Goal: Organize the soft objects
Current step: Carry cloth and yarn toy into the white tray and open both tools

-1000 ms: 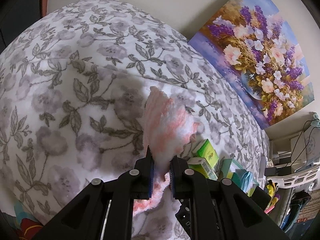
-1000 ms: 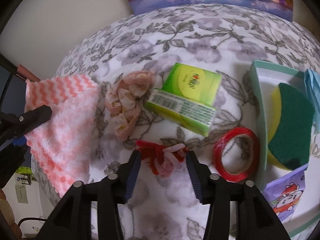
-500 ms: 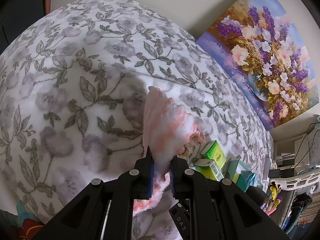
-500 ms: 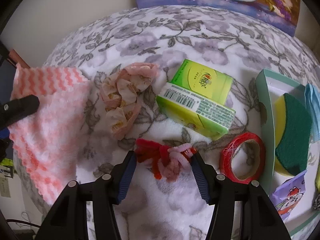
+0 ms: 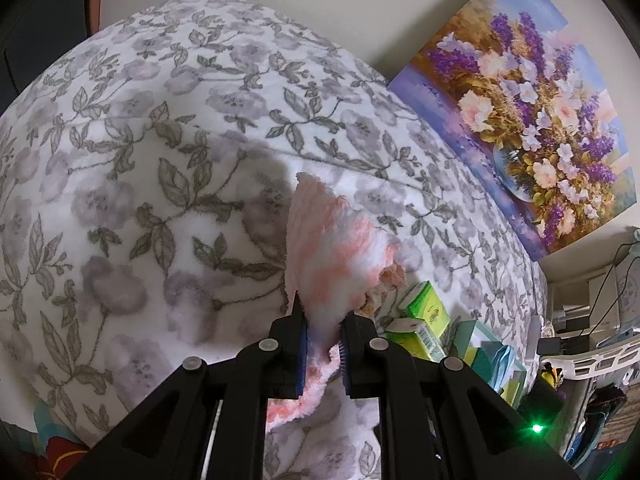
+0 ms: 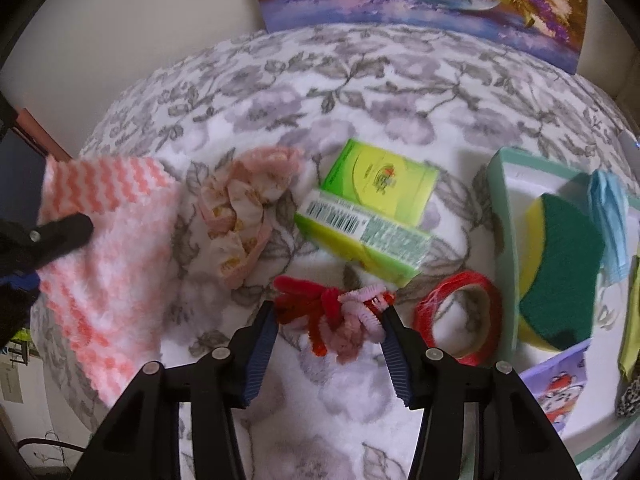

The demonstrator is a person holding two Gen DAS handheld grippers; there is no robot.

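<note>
1. The left gripper has its jaws pinched tight on an edge of the pink-and-white chevron cloth, which drapes at the left end of the surface. The risk: the hold is on a thin fringe of fluffy pile, so a tug could pull it free or drag the cloth into the floral scrunchie just beside it.
2. The right gripper stands with jaws wide, bracketing the red-and-pink pipe-cleaner bundle, nothing held yet. Closing off-centre could catch only stray loops, or nudge the red tape roll near its right.
3. Further right, a green carton and a teal tray holding a yellow-green sponge.
4. The surface is a plush floral blanket; whether bed or tabletop lies beneath, I cannot tell. Its softness may snag fingertips. A flower painting leans against the pale wall.
</note>
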